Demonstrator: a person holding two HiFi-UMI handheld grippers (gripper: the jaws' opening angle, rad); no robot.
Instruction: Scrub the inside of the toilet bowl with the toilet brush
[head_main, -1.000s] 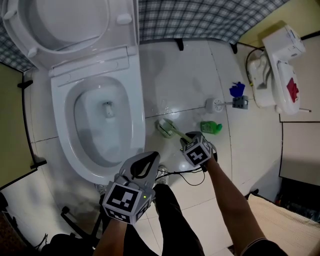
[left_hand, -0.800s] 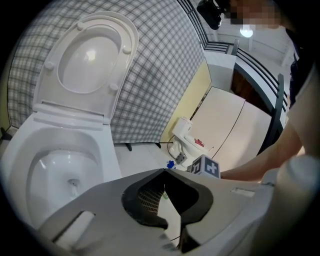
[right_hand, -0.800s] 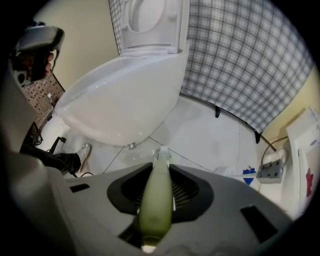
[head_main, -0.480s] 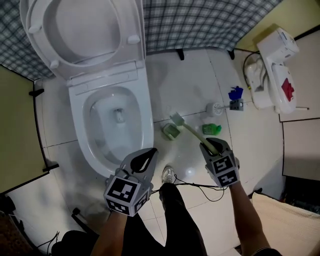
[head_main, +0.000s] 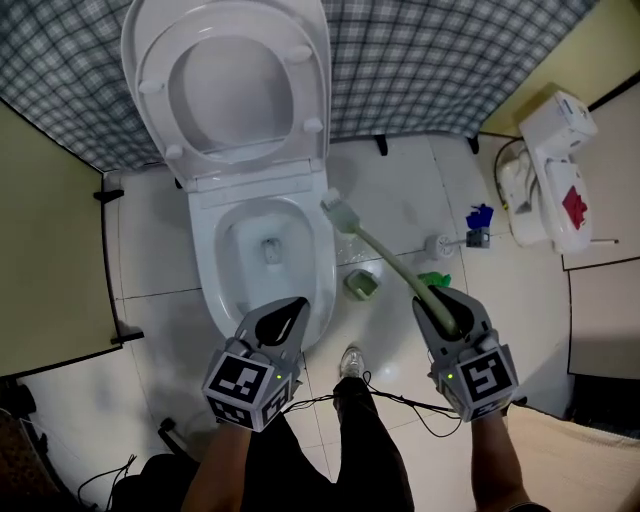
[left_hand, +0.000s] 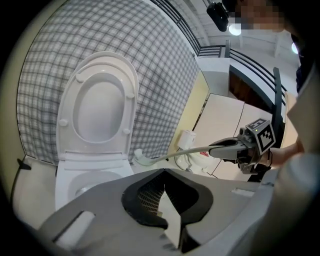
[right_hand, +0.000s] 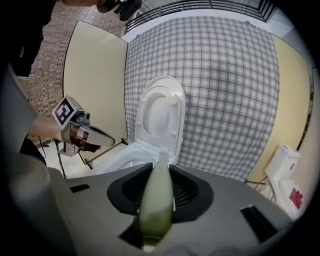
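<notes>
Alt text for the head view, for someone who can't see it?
The right gripper holds a green toilet brush by its handle, head in the air beside the open toilet bowl. The left gripper, shut and empty, hovers at the bowl's near edge.

Left gripper (left_hand: 164, 176), jaws together; toilet (left_hand: 93, 164), toilet brush (left_hand: 176, 154) beyond

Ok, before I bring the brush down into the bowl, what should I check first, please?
1. Grip: the right gripper is shut on the pale green plastic toilet brush: ok.
2. The brush head is over the white ceramic toilet bowl: not ok, it shows at the bowl's right edge.
3. The white seat and lid are raised: ok.
4. The left gripper is empty, jaws together: ok.
5. The black cable is clear of the person's shoe: cannot tell.
</notes>
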